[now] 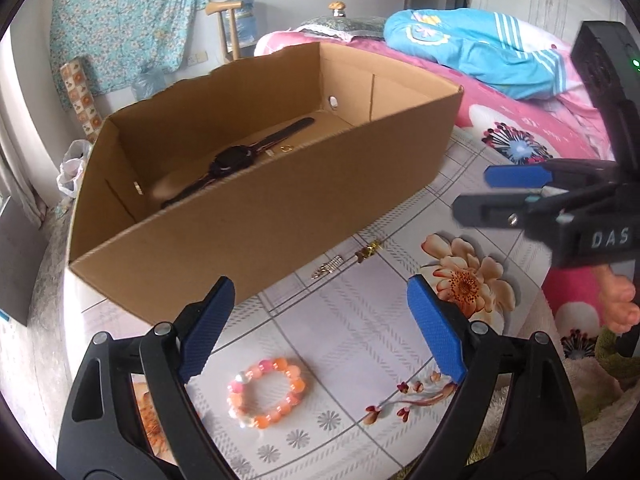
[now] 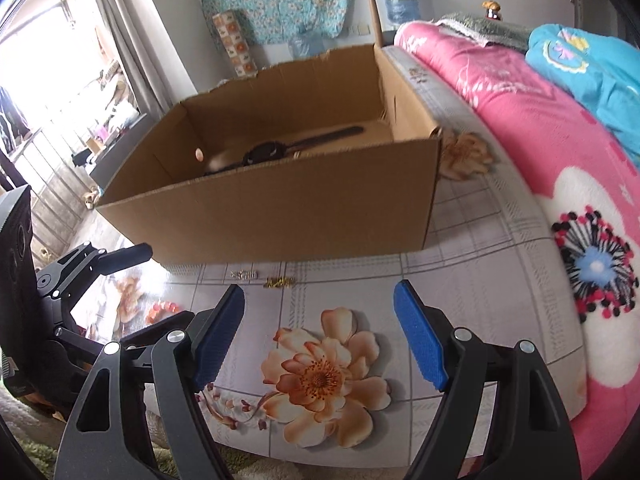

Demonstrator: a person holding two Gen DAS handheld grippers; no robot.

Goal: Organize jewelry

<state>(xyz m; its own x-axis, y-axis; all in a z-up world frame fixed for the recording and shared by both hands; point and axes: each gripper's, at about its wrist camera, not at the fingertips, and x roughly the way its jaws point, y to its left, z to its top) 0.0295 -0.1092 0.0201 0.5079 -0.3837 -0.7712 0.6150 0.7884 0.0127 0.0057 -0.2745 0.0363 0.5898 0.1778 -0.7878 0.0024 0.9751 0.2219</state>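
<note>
Both grippers, left gripper (image 1: 320, 320) and right gripper (image 2: 320, 320), are spread wide, empty, near the box (image 1: 280, 208); bead bracelet (image 1: 266, 392) lies below it.

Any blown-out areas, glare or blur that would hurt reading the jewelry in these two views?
Left wrist view: even light, the bead bracelet sharp, only fisheye bending at the cardboard box. Right wrist view: the window is blown out, glare washes the bedsheet near the bracelet, and the two small metal pieces look soft.

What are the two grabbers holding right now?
Nothing. The left gripper has its jaws open above the bead bracelet, not touching it. The right gripper is open too, over bare cloth.
</note>
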